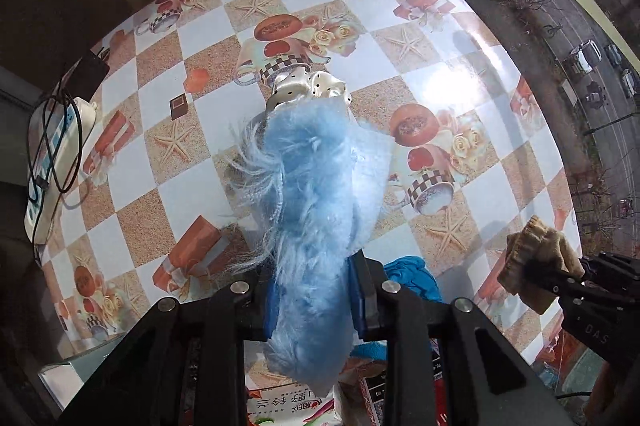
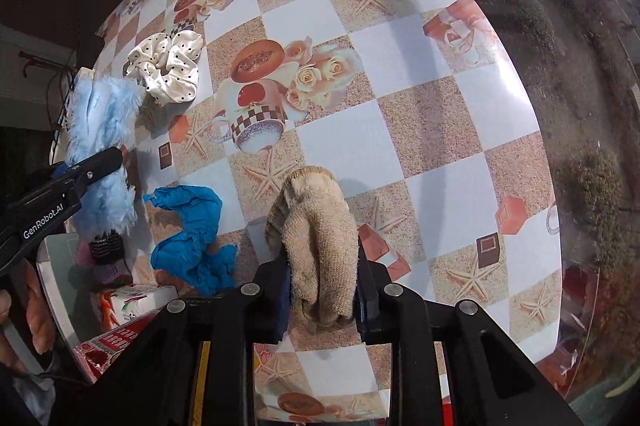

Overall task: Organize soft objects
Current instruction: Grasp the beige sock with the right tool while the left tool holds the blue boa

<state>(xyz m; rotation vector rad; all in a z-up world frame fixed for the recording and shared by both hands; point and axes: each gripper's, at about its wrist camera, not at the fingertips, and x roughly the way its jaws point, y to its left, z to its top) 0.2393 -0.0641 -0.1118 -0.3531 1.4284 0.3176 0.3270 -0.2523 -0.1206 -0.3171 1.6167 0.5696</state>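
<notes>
My left gripper [image 1: 314, 302] is shut on a fluffy light-blue plush piece [image 1: 308, 193] and holds it above the table; it also shows in the right wrist view [image 2: 100, 129] at the left. My right gripper [image 2: 322, 300] is shut on a folded beige knitted cloth [image 2: 320, 234], which also shows at the right of the left wrist view [image 1: 536, 262]. A white polka-dot satin scrunchie [image 2: 166, 65] lies on the table, just beyond the plush in the left wrist view [image 1: 308, 87]. A crumpled blue cloth [image 2: 192, 238] lies between the two grippers.
The table [image 1: 360, 5] has a glossy checkered cover with starfish and cup prints. A white power strip [image 1: 52, 153] with black cables sits at its left edge. Packets and a small box [image 2: 132, 306] lie near the front left. A window and street lie beyond the right edge.
</notes>
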